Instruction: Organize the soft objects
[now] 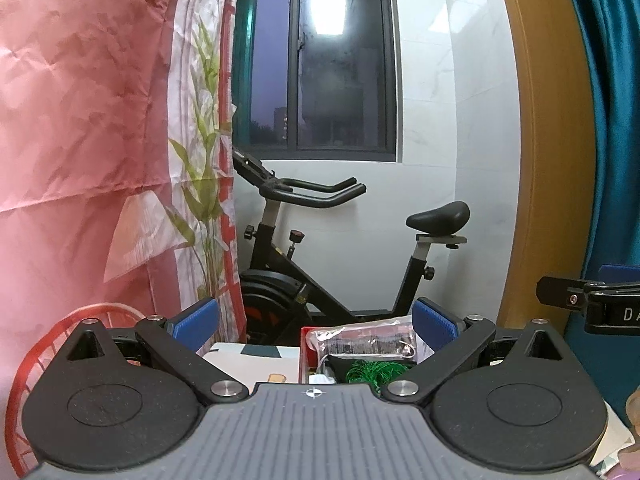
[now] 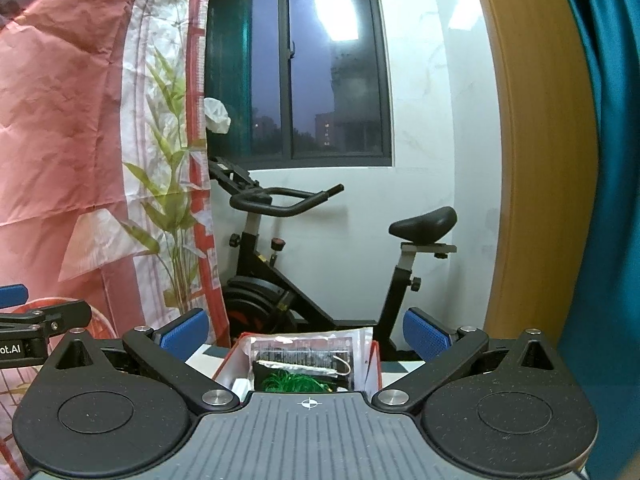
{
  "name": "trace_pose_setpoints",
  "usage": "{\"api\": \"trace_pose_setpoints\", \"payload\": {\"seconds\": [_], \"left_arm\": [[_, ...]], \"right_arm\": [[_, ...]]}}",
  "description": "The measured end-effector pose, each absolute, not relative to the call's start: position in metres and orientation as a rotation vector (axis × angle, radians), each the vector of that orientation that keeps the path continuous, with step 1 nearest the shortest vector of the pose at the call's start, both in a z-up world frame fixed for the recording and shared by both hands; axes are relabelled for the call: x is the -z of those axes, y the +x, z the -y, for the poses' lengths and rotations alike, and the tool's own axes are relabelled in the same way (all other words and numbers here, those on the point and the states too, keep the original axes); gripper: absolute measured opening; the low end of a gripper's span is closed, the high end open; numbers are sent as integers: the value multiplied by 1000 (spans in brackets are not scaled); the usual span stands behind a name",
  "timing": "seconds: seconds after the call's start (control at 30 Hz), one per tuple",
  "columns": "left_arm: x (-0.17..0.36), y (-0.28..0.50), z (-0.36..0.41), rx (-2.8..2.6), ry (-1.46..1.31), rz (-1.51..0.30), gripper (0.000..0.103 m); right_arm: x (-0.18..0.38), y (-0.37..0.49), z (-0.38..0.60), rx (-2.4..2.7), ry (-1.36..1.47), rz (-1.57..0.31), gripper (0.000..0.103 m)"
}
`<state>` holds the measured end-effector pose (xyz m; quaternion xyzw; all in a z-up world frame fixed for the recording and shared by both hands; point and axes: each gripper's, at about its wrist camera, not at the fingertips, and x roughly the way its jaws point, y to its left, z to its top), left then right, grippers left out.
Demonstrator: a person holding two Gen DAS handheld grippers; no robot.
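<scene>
My left gripper is open and empty, its blue pads wide apart, pointing level across the room. My right gripper is also open and empty, held beside it; its tip shows at the right edge of the left wrist view. A red box below and ahead of both grippers holds a silvery plastic packet and a green bundle; it also shows in the left wrist view. No soft object is clearly identifiable.
A red wire basket sits low on the left. A pink and floral hanging sheet fills the left. A black exercise bike stands under a dark window. A wooden door frame and teal curtain are on the right.
</scene>
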<state>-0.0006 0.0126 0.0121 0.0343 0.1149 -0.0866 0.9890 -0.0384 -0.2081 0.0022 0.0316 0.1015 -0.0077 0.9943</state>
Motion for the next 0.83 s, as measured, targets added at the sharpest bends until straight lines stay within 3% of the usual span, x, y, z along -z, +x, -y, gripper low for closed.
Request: {"api": "trace_pose_setpoints", "payload": {"seconds": [0.83], "left_arm": [[-6,4,-19,198,41,-257,103]], "right_arm": [[6,-32,212,22,97,-238,103]]}}
